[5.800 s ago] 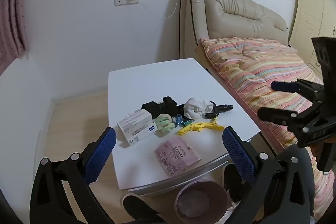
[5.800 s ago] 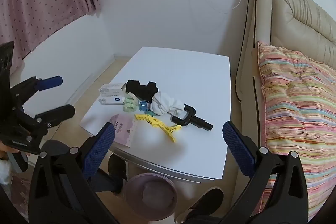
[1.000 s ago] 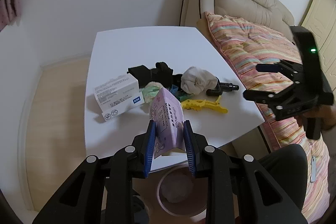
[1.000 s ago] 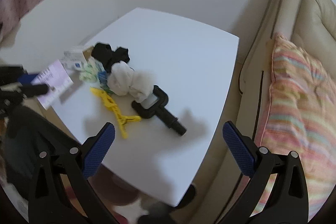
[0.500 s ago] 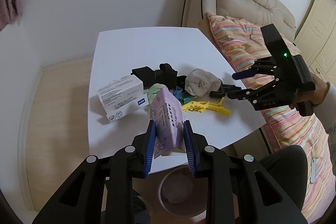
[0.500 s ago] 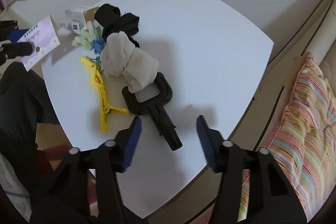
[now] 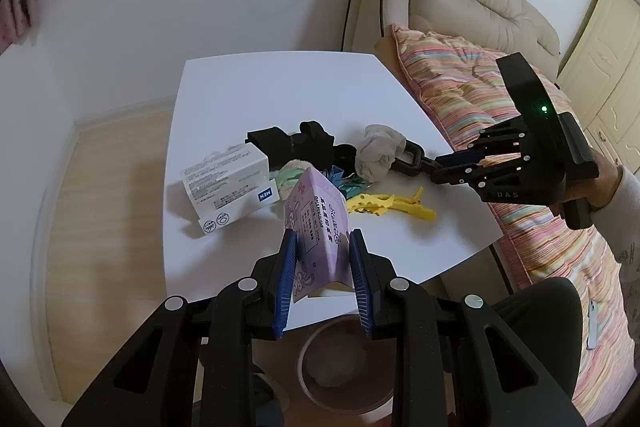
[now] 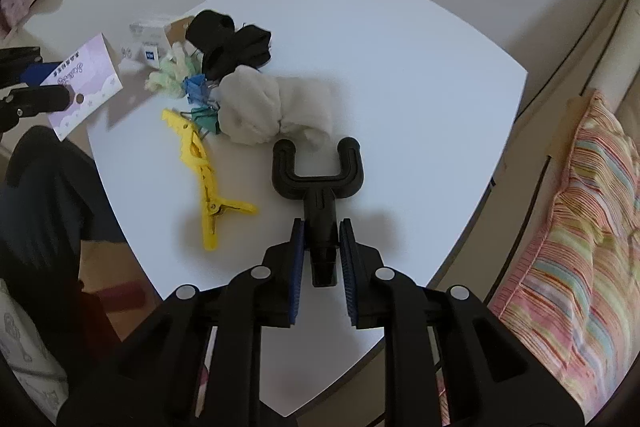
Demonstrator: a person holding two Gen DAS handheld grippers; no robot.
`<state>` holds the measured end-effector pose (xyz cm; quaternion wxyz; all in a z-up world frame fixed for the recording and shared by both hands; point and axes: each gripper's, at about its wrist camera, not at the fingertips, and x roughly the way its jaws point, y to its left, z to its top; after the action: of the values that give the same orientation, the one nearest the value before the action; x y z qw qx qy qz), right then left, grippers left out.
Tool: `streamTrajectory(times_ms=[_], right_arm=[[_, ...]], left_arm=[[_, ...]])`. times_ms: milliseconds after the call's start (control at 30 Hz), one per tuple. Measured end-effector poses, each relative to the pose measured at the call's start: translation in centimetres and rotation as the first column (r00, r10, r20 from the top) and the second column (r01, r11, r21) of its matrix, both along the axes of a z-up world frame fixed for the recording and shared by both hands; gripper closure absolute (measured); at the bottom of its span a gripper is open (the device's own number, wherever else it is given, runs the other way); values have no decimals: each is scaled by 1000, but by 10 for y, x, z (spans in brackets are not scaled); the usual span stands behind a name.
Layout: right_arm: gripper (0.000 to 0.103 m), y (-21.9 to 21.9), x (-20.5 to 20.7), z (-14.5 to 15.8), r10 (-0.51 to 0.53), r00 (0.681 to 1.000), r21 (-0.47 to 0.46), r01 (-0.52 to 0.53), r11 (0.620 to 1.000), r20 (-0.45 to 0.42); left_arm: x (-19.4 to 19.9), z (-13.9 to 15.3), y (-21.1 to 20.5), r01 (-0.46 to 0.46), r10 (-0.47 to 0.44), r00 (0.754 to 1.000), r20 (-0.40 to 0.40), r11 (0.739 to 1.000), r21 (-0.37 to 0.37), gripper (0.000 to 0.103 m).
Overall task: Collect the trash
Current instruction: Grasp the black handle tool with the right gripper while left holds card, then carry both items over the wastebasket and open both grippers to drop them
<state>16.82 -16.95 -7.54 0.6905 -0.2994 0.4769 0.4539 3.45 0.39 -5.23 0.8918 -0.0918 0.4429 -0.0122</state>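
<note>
Our right gripper (image 8: 322,251) had just been closing, and its blue pads now pressed on the stem of the black U-shaped holder (image 8: 318,187) lying on the white table (image 8: 400,67); a second earlier those jaws gaped wide above it with nothing between them. Our left gripper (image 7: 322,271) stayed narrowed, as before, on the pink paper packet (image 7: 316,223), held up above the table's near edge and the pink bin (image 7: 340,367) on the floor. Beside the holder lay a grey cloth (image 8: 272,107), a yellow clip (image 8: 204,163), black fabric (image 8: 232,39) and a white box (image 7: 228,175). A striped quilt (image 7: 460,87) covered the bed alongside.
</note>
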Motion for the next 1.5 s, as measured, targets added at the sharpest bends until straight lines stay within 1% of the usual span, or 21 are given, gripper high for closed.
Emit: streamTrajectory(times_ms=[167,367,500,667,933,1100,1300,1500], right_arm=[[86,-7,-8,14,-38,999,52,36,998,21],[86,-20,-25,43,-81,996,129,76,989,34],[86,-27,-47,59,-110,993,177,103,979,30],[86,-40,-80,65,-132,991,225,123,967,27],[86,-51,-138,60,-143,989,251,134,959,20],[86,-54,-169,44,-128,992,223,124,967,3],[86,-53,-192,20,-104,994,189,111,976,-44],[86,-47,-199,8,-79,994,173,91,981,-75]], left_arm=[[-1,4,-1,10,-10,1000,12,1000,6,76],[-7,10,-6,34,-34,999,33,999,15,76],[-12,13,-11,57,-58,997,43,998,26,76],[-26,16,-20,86,-88,994,58,996,37,76],[-49,10,-32,115,-118,992,50,991,67,76],[-65,4,-35,113,-116,992,43,991,67,76],[-80,1,-37,117,-119,992,36,991,64,76],[-88,1,-38,131,-133,990,36,990,57,76]])
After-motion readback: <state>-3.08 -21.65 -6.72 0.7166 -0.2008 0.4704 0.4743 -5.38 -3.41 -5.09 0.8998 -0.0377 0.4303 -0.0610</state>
